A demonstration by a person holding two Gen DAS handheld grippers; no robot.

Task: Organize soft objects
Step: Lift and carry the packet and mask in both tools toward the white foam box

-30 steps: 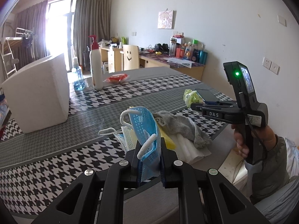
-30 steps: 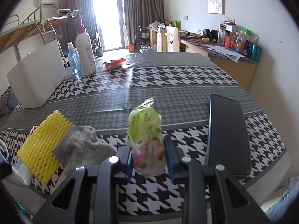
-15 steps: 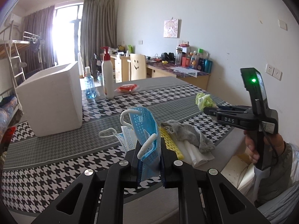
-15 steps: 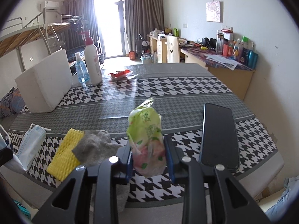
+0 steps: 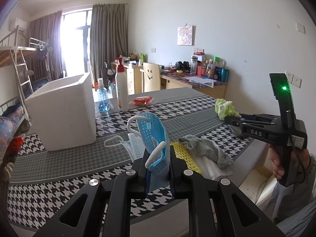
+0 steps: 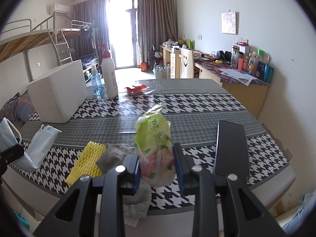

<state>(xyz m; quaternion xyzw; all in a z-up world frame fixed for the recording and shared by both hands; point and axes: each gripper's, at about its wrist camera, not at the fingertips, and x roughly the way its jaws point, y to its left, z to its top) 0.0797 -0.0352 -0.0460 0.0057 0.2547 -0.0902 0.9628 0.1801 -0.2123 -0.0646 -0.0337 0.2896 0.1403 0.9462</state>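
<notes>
My left gripper (image 5: 159,154) is shut on a blue face mask (image 5: 154,128), held upright above the near table edge. A second pale mask (image 5: 131,144) lies on the houndstooth tablecloth (image 5: 59,187) just beyond it. My right gripper (image 6: 156,153) is shut on a green tissue pack (image 6: 154,136), also lifted off the table. In the left wrist view this right gripper (image 5: 227,119) hovers at the right with the pack (image 5: 224,107) in its tips. A yellow foam net (image 6: 86,162) and a grey sock (image 6: 114,156) lie near the front edge.
A white foam box (image 5: 65,114) stands open at the left of the table. Behind it are a pump bottle (image 5: 121,90), a blue spray bottle (image 5: 102,98) and a red packet (image 5: 142,100). A black phone (image 6: 231,148) lies at the right. A desk and chair stand beyond.
Both grippers have risen and drawn back from the table with their loads, so more of the table and room shows. Neither grip has changed.
</notes>
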